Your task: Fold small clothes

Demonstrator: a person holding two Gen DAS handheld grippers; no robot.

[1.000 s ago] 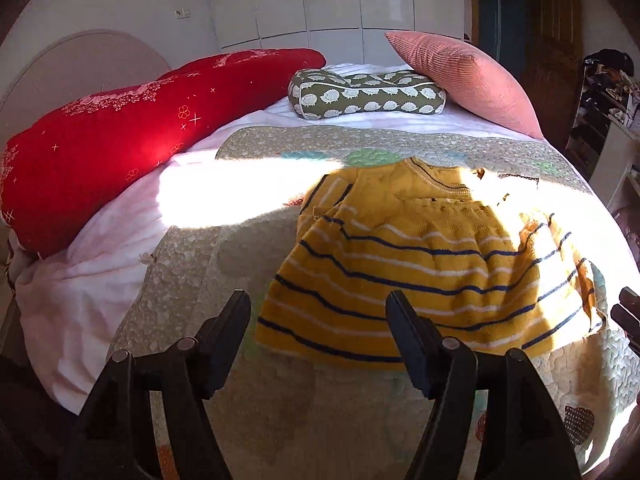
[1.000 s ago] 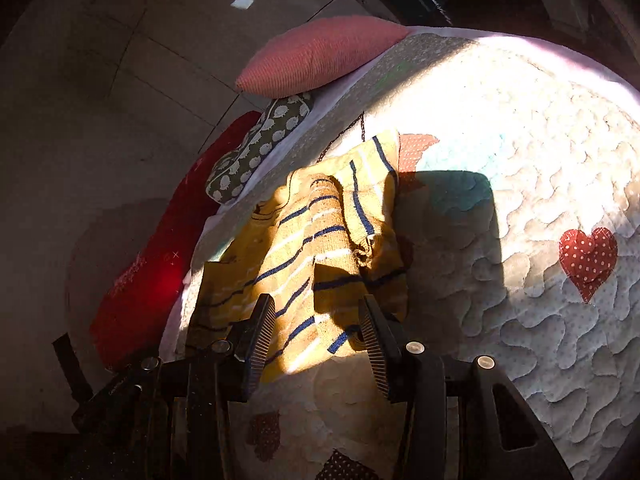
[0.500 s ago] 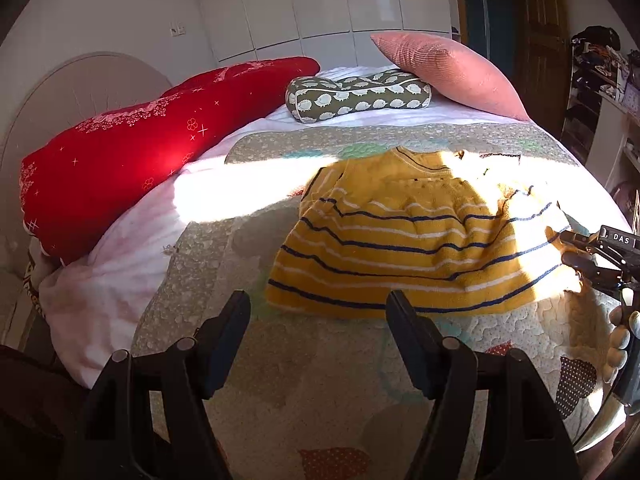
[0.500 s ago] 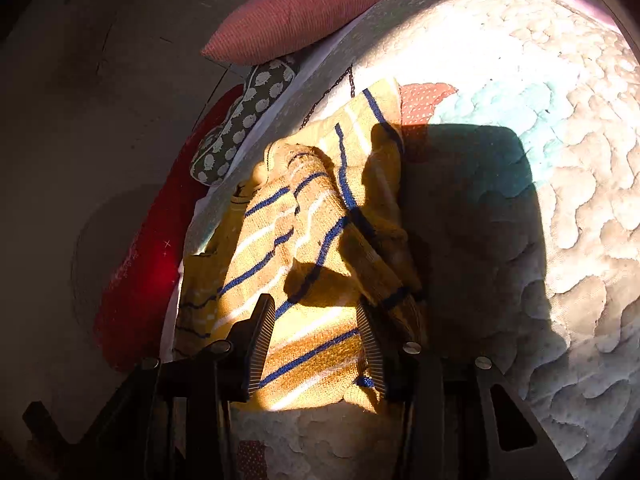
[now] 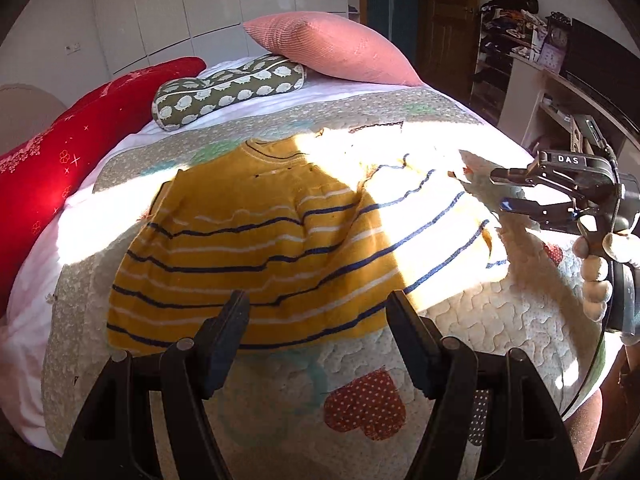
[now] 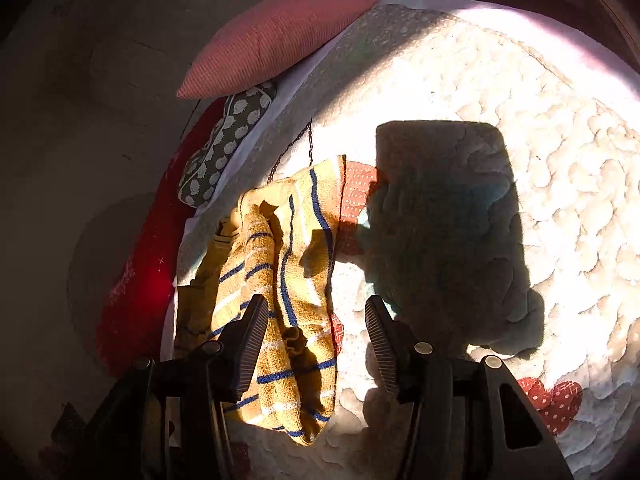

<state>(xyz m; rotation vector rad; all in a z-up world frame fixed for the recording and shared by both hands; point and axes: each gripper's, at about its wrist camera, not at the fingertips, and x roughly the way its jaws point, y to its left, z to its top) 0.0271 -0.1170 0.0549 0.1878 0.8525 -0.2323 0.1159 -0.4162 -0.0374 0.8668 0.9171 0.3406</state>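
the yellow knit sweater with blue and white stripes lies on the quilted bed cover. the left claw hovers released near its hem. the right claw is released too, over its sleeve.

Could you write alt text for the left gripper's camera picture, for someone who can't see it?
A yellow striped top lies spread on a quilted bed, half in sunlight. The open left gripper hovers at its hem; the right gripper is at its far side. Pillows lie behind.

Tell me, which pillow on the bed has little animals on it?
The green pillow, lying between the other two. It has a pattern of small white animals; the red pillow has pale flowers and stars, and the pink pillow is plain.
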